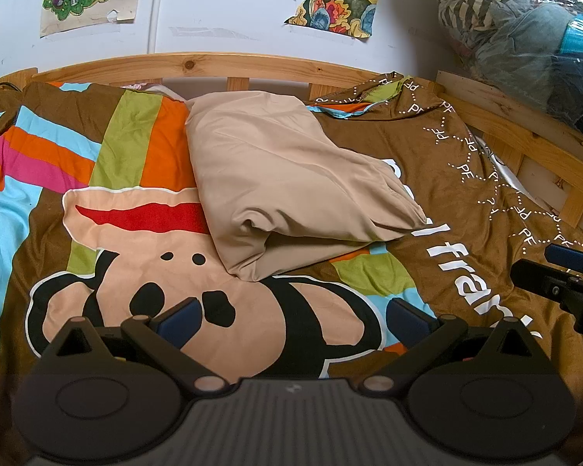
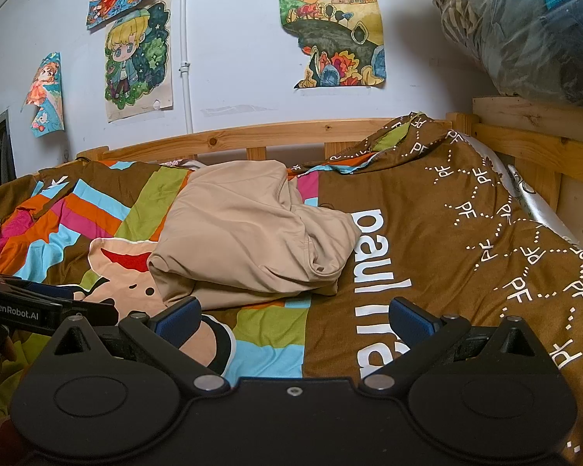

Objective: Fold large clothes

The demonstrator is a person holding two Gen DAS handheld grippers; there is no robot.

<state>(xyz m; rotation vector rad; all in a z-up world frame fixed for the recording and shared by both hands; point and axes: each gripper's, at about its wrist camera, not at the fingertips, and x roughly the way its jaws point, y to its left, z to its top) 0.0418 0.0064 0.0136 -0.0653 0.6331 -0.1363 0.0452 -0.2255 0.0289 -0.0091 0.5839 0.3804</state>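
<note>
Leftmost on the pale wall hang hand-drawn cartoon posters point(image 2: 138, 60), with a thin white pipe point(image 2: 185, 58) running down beside them and a torn landscape drawing point(image 2: 330, 27) further right. Below them, the pine-wood slatted bed rail point(image 1: 213, 64) borders a brightly printed bedcover with a cartoon monkey face and striped colour blocks point(image 1: 144, 256), brown on its right half with white lettering. Near the middle of that cover lies the folded beige fabric garment point(image 1: 283, 178), a thick, soft bundle with its rounded fold facing the cameras and its far end close to the rail. Nearer the viewer, the left gripper point(image 1: 291, 320) hovers low over the monkey print just short of the garment, its blue-padded fingers point(image 1: 180, 320) spread wide apart and holding nothing. Beside it, the right gripper point(image 2: 295, 316) is likewise poised over the cover in front of the bundle, fingers parted and empty; from the left wrist view only its dark tip shows at the right edge. Farthest right, above the wooden frame corner, sits a clear plastic bag stuffed with clothes point(image 1: 524, 31).
</note>
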